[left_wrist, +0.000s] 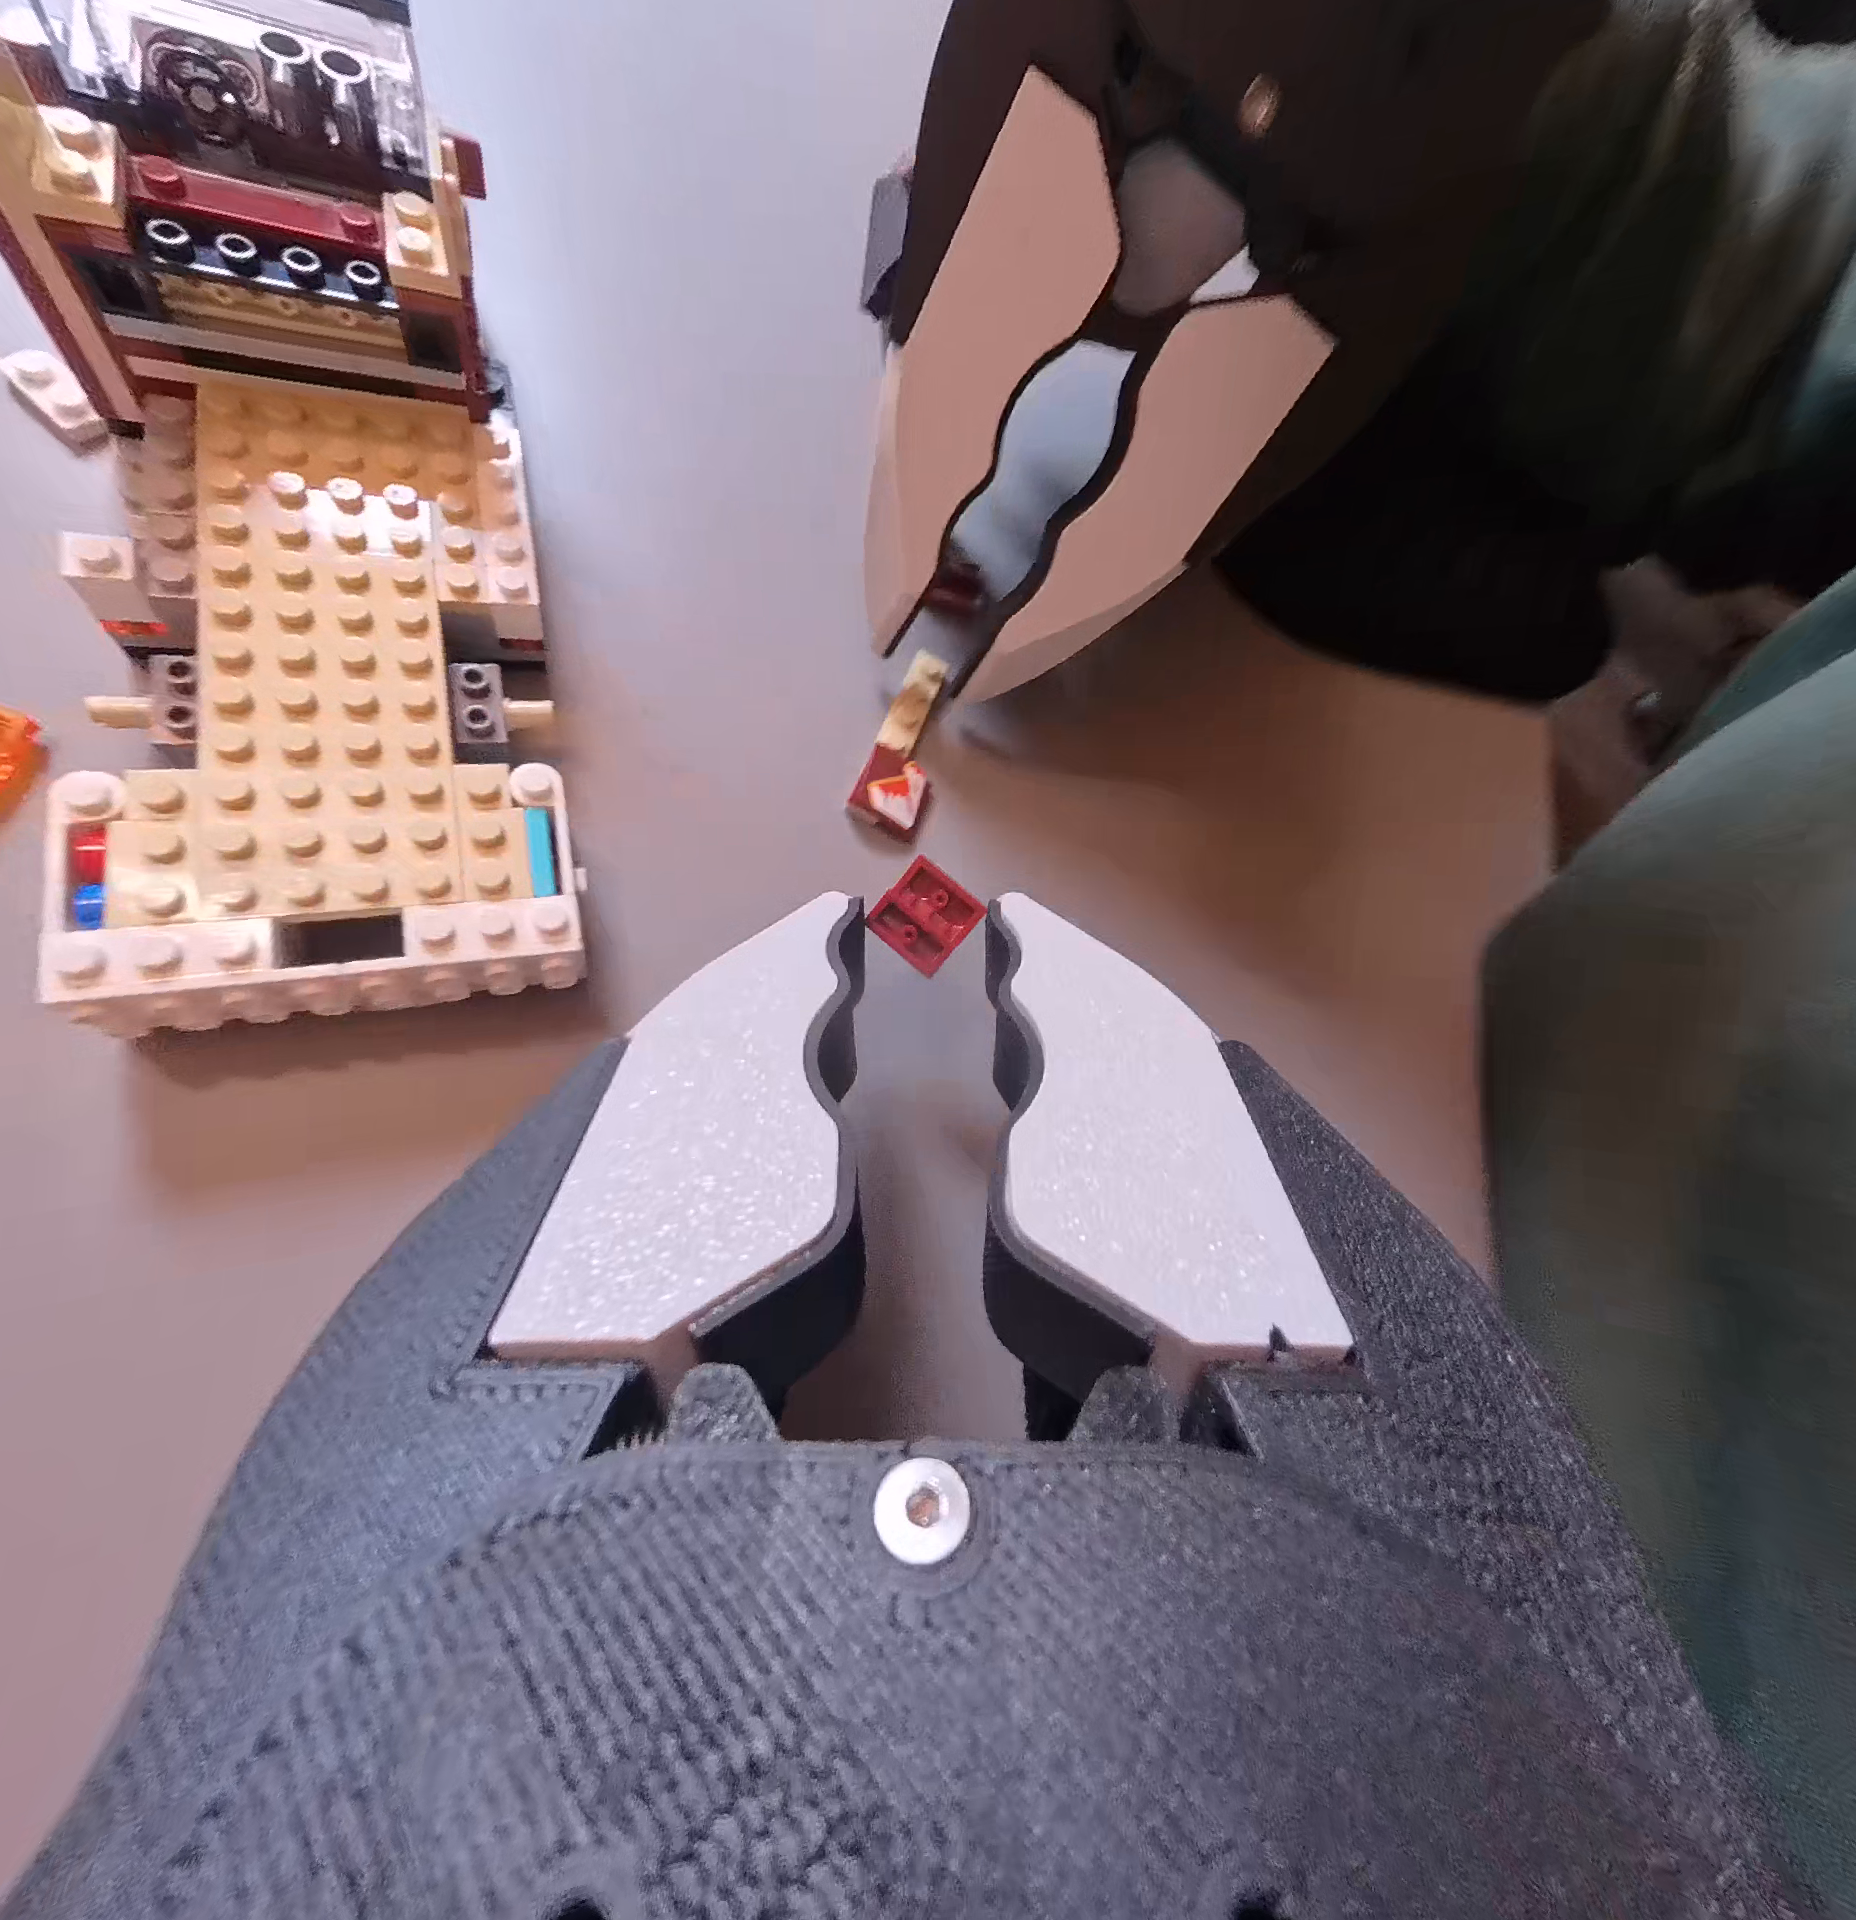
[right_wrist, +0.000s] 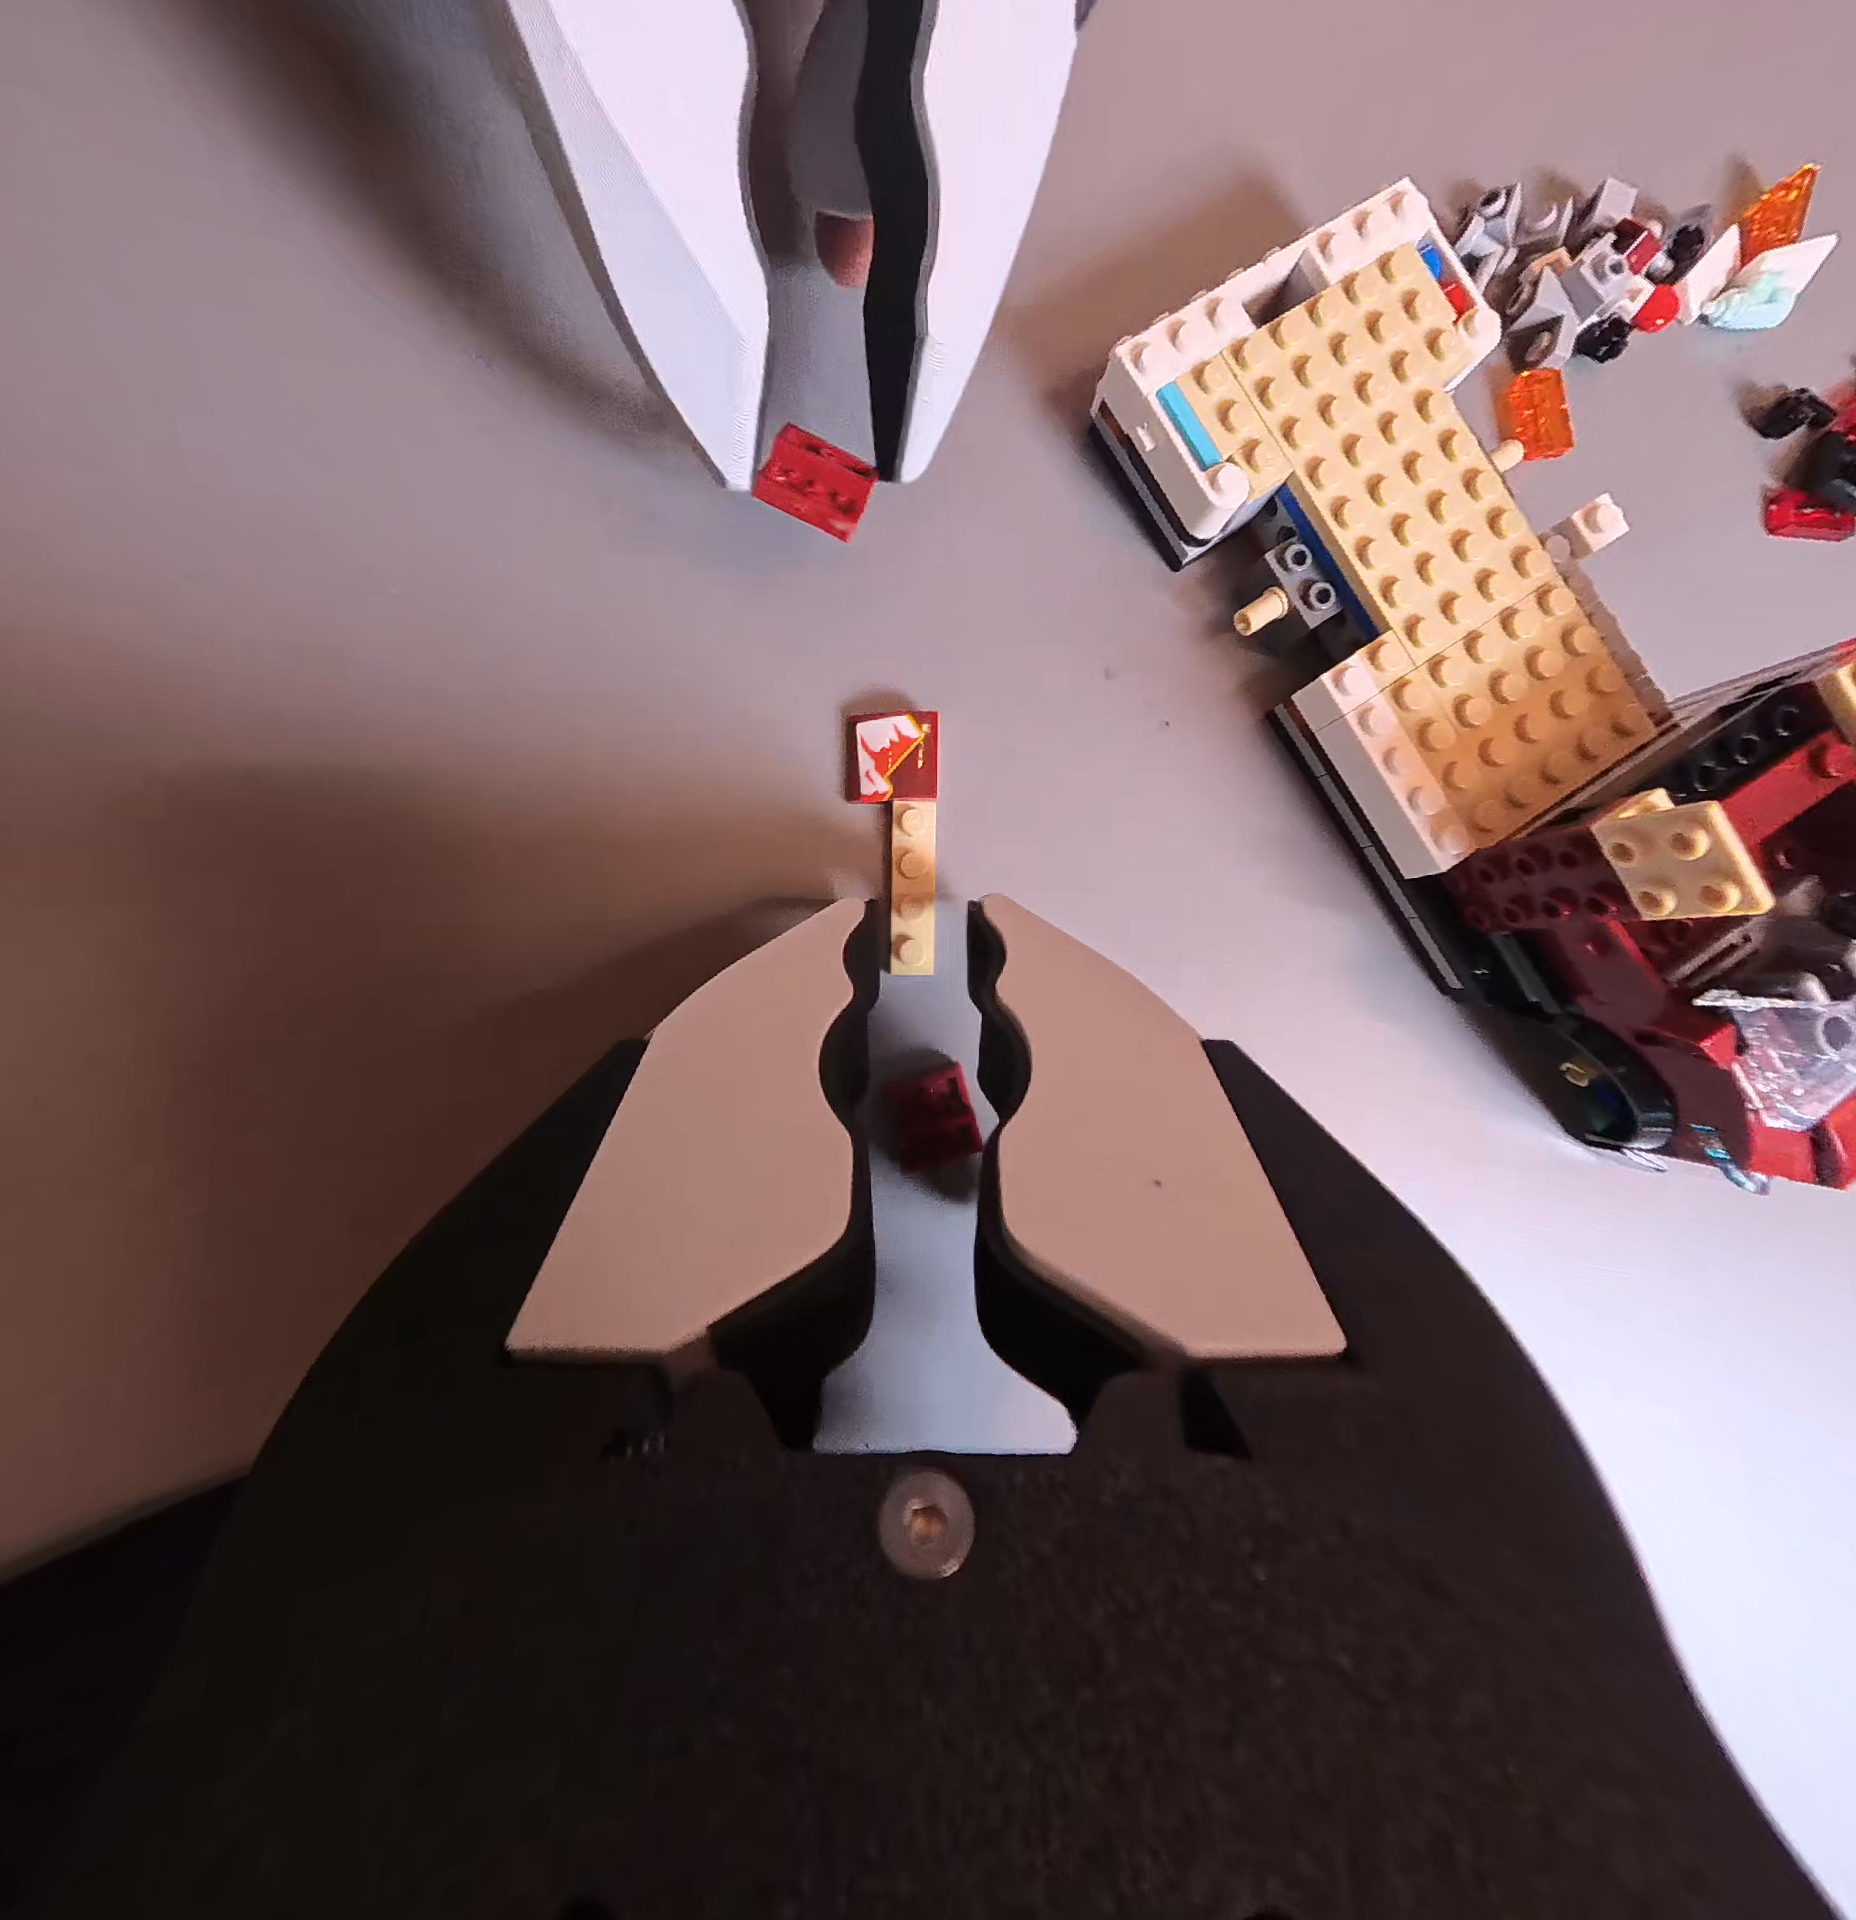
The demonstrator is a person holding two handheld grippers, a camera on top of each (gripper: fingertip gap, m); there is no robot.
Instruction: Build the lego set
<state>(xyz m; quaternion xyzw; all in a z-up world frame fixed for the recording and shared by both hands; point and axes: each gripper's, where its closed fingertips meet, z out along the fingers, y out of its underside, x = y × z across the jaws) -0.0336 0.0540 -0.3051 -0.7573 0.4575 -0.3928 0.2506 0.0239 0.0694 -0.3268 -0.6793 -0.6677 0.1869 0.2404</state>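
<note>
The left hand-held gripper (left_wrist: 924,914) pinches a red plate (left_wrist: 925,914); the right hand-held gripper (right_wrist: 916,914), spread, straddles a tan strip (right_wrist: 912,894) on bare desk (right_wrist: 384,644).

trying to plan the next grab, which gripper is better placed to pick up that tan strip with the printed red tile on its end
Right. The right gripper already straddles the tan strip; the left gripper is shut on a red plate.

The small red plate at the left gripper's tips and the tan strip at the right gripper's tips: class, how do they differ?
The red plate is short and squarish; the tan strip is long, one stud wide. The red plate shows its hollow underside; the tan strip lies studs up. The red plate carries nothing; the tan strip bears a printed dark red tile at its far end. Both sit at gripper tips over the table.
</note>
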